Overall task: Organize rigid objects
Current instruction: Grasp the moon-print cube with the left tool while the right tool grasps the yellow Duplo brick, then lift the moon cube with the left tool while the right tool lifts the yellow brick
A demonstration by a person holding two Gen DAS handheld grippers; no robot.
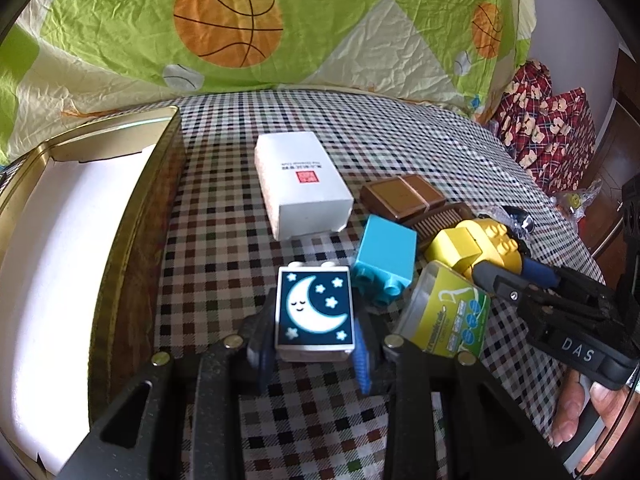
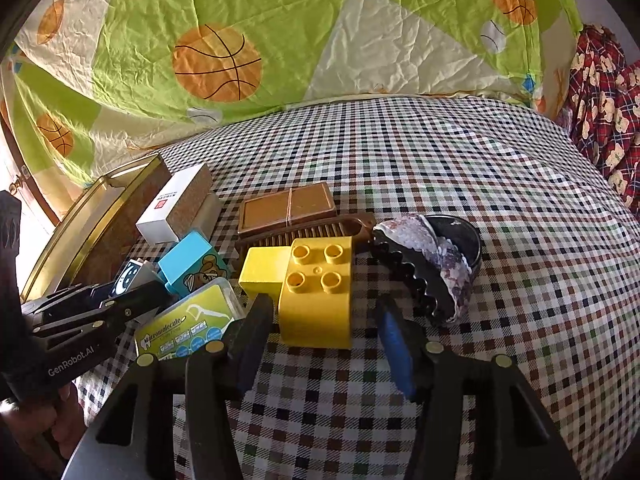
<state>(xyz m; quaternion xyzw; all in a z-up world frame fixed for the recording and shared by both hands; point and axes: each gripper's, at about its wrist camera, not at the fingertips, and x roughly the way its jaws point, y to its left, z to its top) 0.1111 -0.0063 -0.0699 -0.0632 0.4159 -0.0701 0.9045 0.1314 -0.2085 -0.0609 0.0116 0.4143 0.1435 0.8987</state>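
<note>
Left wrist view: left tongs (image 1: 316, 354) clamped on moon block (image 1: 315, 310); right tongs (image 2: 324, 344) parted, astride yellow brick (image 2: 316, 296).

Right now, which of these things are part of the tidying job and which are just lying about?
Job:
- moon block, held in the left jaws
- yellow block, between the open right jaws
- blue block
- white box
- floss case
- brown box
- comb
- shell
- tin

Lying about:
- basketball quilt
- red bear fabric
</note>
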